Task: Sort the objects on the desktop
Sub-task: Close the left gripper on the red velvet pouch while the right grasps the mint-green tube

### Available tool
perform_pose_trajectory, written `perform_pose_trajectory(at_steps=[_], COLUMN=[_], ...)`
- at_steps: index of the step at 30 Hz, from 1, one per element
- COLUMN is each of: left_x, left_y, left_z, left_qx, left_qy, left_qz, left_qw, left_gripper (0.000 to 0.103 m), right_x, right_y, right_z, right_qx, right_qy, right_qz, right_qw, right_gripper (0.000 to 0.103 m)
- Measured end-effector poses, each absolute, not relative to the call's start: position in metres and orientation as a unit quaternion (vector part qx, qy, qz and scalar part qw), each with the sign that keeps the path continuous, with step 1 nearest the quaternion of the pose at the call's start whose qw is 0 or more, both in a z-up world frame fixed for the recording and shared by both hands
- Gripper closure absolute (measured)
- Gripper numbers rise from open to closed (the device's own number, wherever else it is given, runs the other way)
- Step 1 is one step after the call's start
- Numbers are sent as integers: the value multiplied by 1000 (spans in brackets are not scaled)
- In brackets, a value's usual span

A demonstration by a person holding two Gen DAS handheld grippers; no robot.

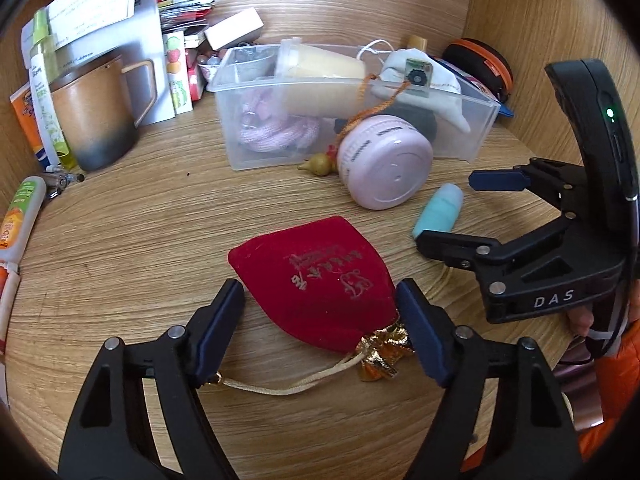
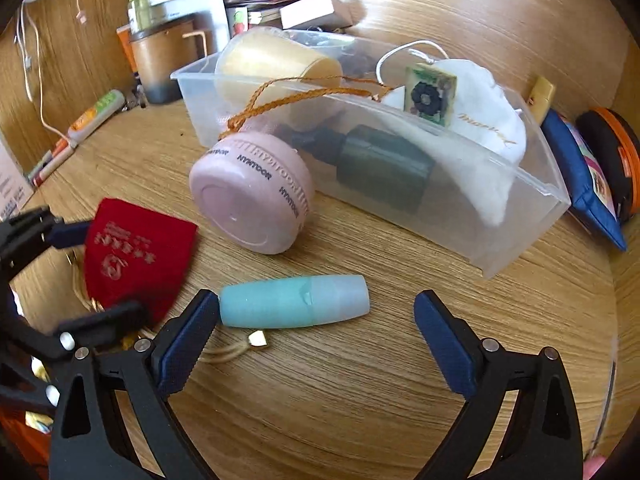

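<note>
A red velvet pouch [image 1: 316,280] with gold trim and a cream drawstring lies on the wooden desk. My left gripper [image 1: 320,308] is open, its fingers on either side of the pouch's neck end. The pouch also shows in the right wrist view [image 2: 136,256]. A teal tube [image 2: 294,300] lies on its side just ahead of my right gripper [image 2: 316,324], which is open; its left fingertip is at the tube's end. The right gripper shows in the left wrist view [image 1: 452,210] beside the tube [image 1: 438,210]. A pink round jar [image 1: 384,162] leans against a clear plastic bin [image 1: 472,136].
The bin holds a cream cup [image 1: 320,80], pink cord, a white cloth bag [image 2: 480,140] and a dark bottle [image 2: 380,168]. A brown mug [image 1: 96,116], tubes, papers and a white box [image 1: 234,28] crowd the back left. A black-orange case [image 1: 480,66] and a blue pouch [image 2: 580,184] sit back right.
</note>
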State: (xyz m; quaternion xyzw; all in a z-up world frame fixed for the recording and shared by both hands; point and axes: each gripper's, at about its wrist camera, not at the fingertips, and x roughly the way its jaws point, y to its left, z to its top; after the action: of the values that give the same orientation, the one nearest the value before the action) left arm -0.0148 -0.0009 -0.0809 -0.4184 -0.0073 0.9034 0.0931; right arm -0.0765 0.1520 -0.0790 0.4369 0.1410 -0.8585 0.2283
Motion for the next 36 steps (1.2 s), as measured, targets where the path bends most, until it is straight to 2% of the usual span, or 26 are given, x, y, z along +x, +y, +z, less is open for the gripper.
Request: perform_pose_trajectory(at_steps=[3,5,8,13,17,21,25,36], left_x=[-15,-15,-16,-19,-22,-27,-29,-23], left_y=[-9,-11,-10,-4,1,3,0,-10], left_z=[-81,-81,-81,-81,-81,-81,-80,-60], left_qx=[-419,-420,-417,-415,-415,-416,-418,-397], left_qy=[-14,-16,-23,-25,-28,-42,-58,-54], left_qz=[904,904,906,906,906,904,902,914], left_qw=[81,76,72,80,85,92,91,60], left_gripper=[24,25,28,43,58,69,73,75], right_x=[-76,-76,-77,-76,-73,-69,-65,-58], right_y=[151,152,154,156,157,161,164,180], right_z=[-81,-80,-79,-77,-78,-77,-73,-49], right_qx=[438,434,433,429,426,422,415,383], right_qy=[145,143,134,128,128,126,122,111], right_qz=[-856,-857,-859,-859,-861,-863,-866,-885], right_qw=[236,236,239,247,248,247,249,243], right_gripper=[11,18,21,32,32,32,32,32])
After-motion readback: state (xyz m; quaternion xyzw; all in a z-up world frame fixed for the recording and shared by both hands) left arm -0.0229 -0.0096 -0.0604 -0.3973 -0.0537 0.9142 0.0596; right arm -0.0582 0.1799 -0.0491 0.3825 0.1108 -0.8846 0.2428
